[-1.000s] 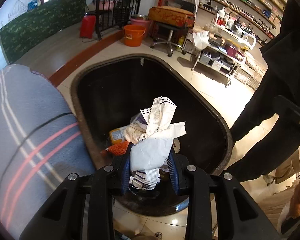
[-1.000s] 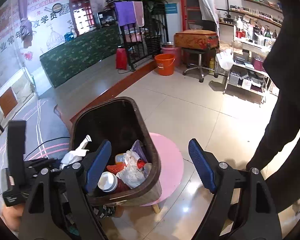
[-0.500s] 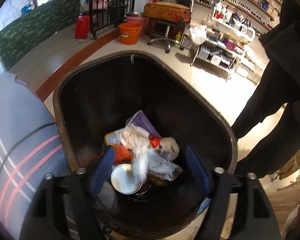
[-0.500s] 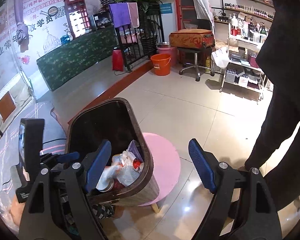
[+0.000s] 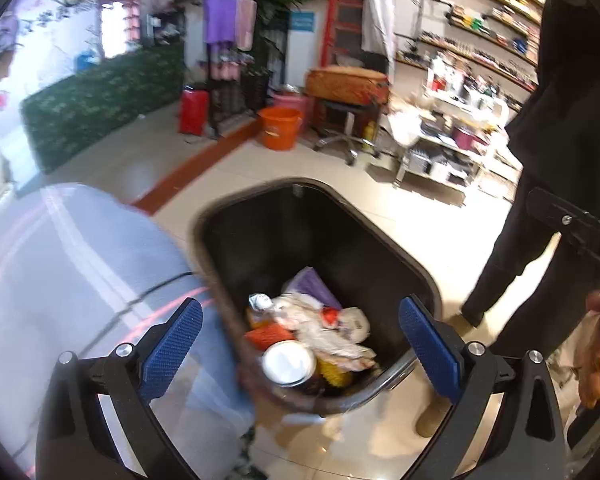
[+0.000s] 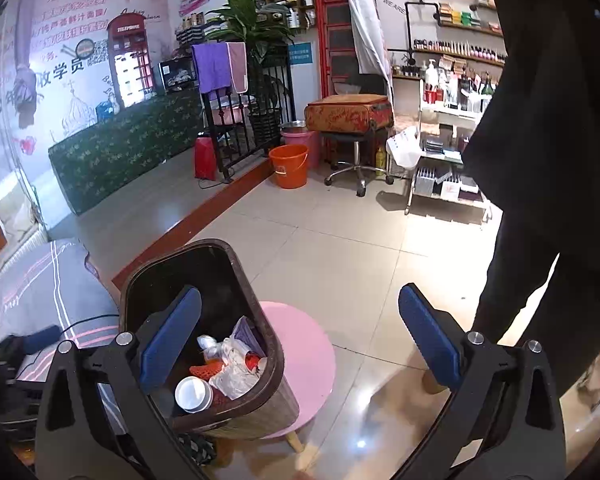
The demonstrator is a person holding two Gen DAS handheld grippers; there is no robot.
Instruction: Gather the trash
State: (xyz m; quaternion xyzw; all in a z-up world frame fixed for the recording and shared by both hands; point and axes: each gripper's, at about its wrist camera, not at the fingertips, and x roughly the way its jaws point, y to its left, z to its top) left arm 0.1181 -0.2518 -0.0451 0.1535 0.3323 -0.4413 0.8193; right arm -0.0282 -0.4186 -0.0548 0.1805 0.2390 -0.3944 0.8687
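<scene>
Bin (image 5: 384, 256) dark brown, rounded-rectangle mouth, black inside, standing on floor against a round pink stool (image 6: 312, 356) and beside a grey striped bed (image 5: 60, 280). Trash pile (image 5: 312, 328) sits low in the bin: white cup (image 5: 288, 362) mouth-up, orange mesh piece (image 5: 266, 336), purple wrapper (image 5: 312, 286), crumpled white paper and plastic, a red scrap, something yellow at the near edge. Same pile shows in the right wrist view, packed toward the near end of the bin (image 6: 236, 280).

Left tool (image 5: 300, 348): jaws opening, spread wide, nothing between the blue pads (image 5: 172, 344); the bin mouth shows through the gap below. Right tool (image 6: 300, 344): jaws opening, also wide and empty, its left pad in front of the bin's rim, right pad over bare tile.

Diff vs 1 second ago:
- Left tool was pinching a crumpled white paper wad over the bin; now the pads are apart and the wad lies in the pile.
- Left view now sits higher and further back: whole bin mouth visible, more of the shop behind, frame motion-blurred.
- Right tool's gap is wider than before; the bin appears a bit smaller and lower in its view.
- 1 person in black clothing (image 5: 560, 160) at the right edge in both views, as before.
</scene>
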